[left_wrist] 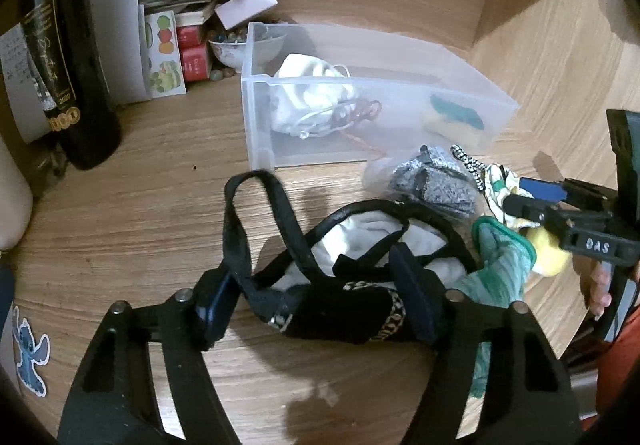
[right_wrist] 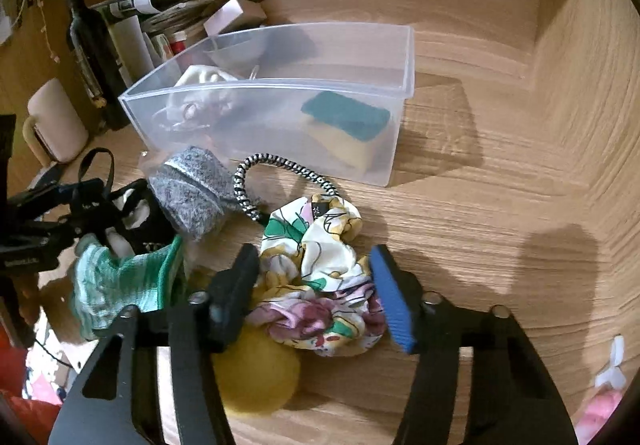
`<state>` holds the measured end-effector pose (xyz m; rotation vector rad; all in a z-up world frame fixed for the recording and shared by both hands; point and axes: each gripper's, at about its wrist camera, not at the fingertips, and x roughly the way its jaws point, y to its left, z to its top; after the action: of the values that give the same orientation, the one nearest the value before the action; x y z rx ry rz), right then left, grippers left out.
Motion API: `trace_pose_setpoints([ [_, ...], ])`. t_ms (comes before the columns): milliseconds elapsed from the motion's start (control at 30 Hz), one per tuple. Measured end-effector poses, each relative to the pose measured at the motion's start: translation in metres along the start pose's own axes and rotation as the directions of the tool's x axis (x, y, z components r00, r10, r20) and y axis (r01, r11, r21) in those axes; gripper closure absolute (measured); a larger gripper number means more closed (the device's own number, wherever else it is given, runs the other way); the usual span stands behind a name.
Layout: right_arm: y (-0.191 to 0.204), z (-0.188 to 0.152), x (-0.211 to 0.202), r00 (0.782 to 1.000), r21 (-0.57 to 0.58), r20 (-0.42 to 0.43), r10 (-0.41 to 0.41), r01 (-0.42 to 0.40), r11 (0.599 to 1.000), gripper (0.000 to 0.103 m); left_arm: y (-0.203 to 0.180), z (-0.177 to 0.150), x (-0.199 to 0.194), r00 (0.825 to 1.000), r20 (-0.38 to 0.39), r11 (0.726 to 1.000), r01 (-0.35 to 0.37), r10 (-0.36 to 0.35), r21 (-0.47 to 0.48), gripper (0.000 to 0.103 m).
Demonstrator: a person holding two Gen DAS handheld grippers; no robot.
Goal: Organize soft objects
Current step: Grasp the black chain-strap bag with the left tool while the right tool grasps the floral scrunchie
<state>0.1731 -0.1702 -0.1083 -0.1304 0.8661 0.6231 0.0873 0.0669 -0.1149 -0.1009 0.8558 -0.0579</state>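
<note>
A clear plastic bin stands on the wooden desk and holds a white pouch and a green-yellow sponge. My left gripper is open around a black strappy cloth item that lies over a white cloth. My right gripper is open around a floral scrunchie. It also shows in the left wrist view. A grey folded cloth, a black-white hair tie, a green striped cloth and a yellow ball lie close by.
A dark wine bottle, papers, small red boxes and a bowl of beads crowd the back left. A cream mug stands left of the bin. A wooden wall rises on the right.
</note>
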Motion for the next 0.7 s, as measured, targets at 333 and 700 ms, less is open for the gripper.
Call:
trace_pose_setpoints([
  [333, -0.003, 0.002, -0.002, 1.0, 0.024, 0.002, 0.002, -0.002, 1.0, 0.088, -0.006, -0.001, -0.007, 1.0, 0.019, 0.999, -0.019, 0.018, 0.033, 0.076],
  [700, -0.005, 0.017, -0.036, 0.991, 0.028, 0.136, 0.011, -0.015, 1.0, 0.089, 0.013, 0.027, -0.03, 0.994, 0.094, 0.999, -0.047, 0.049, -0.021, 0.098],
])
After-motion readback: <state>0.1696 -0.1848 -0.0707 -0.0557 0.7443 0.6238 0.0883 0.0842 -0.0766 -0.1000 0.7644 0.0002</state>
